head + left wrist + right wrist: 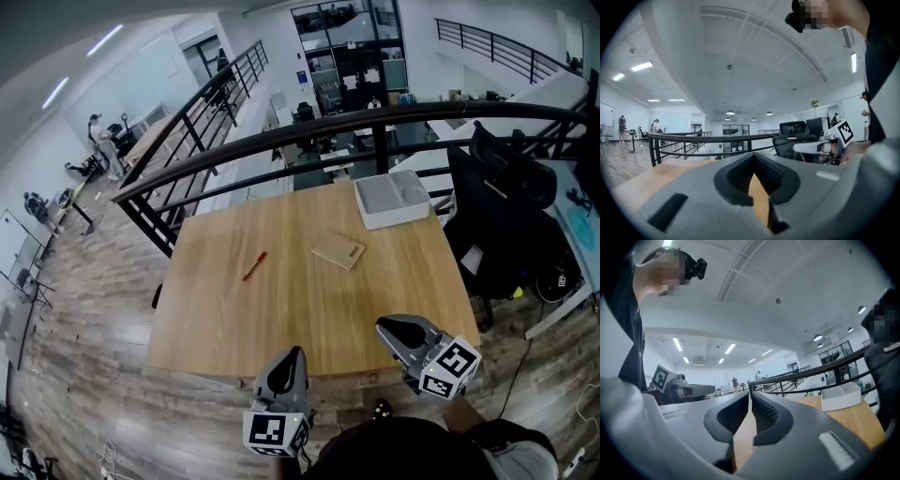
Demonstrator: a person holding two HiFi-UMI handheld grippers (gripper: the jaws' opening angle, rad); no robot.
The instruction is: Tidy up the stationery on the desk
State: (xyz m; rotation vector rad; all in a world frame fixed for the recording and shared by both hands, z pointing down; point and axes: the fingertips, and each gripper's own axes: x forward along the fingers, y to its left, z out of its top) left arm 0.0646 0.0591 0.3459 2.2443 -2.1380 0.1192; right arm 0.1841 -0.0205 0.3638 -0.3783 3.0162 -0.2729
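Observation:
A red pen [254,265] lies on the left half of the wooden desk [281,309]. A flat tan notebook [338,251] rests near the middle, and a white tray [394,199] stands at the far right corner. The tray [841,397] also shows in the right gripper view. Both grippers hover at the desk's near edge, well short of these things. My left gripper [293,354] [753,157] is shut with nothing in it. My right gripper [384,326] [750,394] has its jaws all but together, also with nothing between them. Each one shows in the other's view: right gripper [820,147], left gripper [689,391].
A black railing [309,131] runs behind the desk's far edge. A black office chair [506,216] stands close to the desk's right side. Wood floor [84,375] lies to the left, and people stand far off at the back left.

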